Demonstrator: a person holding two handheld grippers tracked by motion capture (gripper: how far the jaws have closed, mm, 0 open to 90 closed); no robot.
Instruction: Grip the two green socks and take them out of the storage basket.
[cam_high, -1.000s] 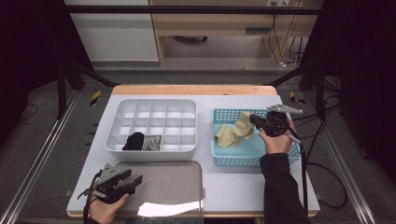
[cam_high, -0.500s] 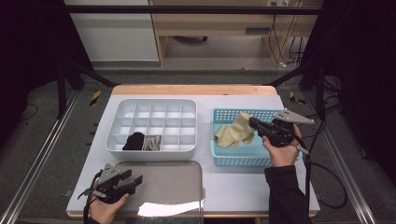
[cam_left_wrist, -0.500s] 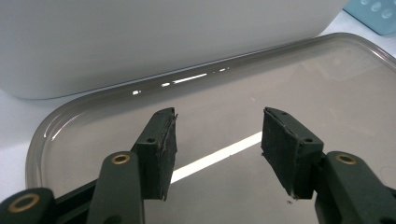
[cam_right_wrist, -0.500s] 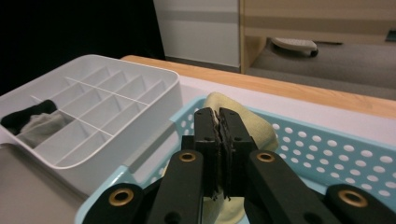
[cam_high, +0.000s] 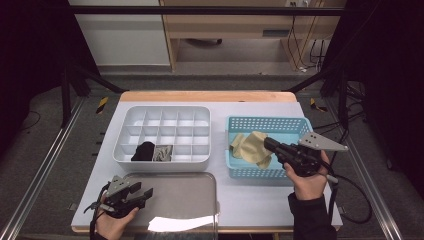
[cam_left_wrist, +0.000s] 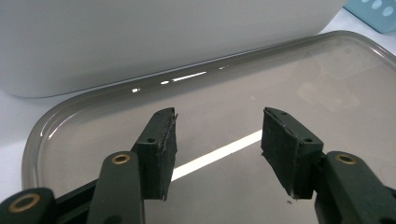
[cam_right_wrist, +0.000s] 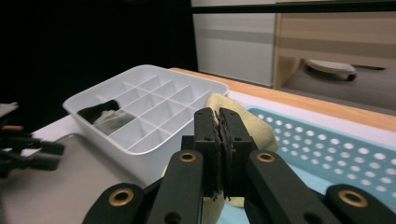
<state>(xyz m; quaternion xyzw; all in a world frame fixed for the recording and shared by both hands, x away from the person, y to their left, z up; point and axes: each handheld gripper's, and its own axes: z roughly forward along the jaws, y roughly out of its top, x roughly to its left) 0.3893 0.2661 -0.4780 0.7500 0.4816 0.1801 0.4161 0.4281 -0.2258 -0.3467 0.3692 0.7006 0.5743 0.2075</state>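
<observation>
Right gripper (cam_high: 270, 145) clamped on yellow cloth (cam_high: 251, 148) above the blue basket (cam_high: 260, 123), nearer than the left gripper (cam_high: 143, 193), jaws apart over the lid (cam_high: 190, 200); organizer (cam_high: 165, 112) lying to the cloth's left.

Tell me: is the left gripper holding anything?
No: the left gripper hangs open over the clear lid, nothing between its jaws.
</observation>
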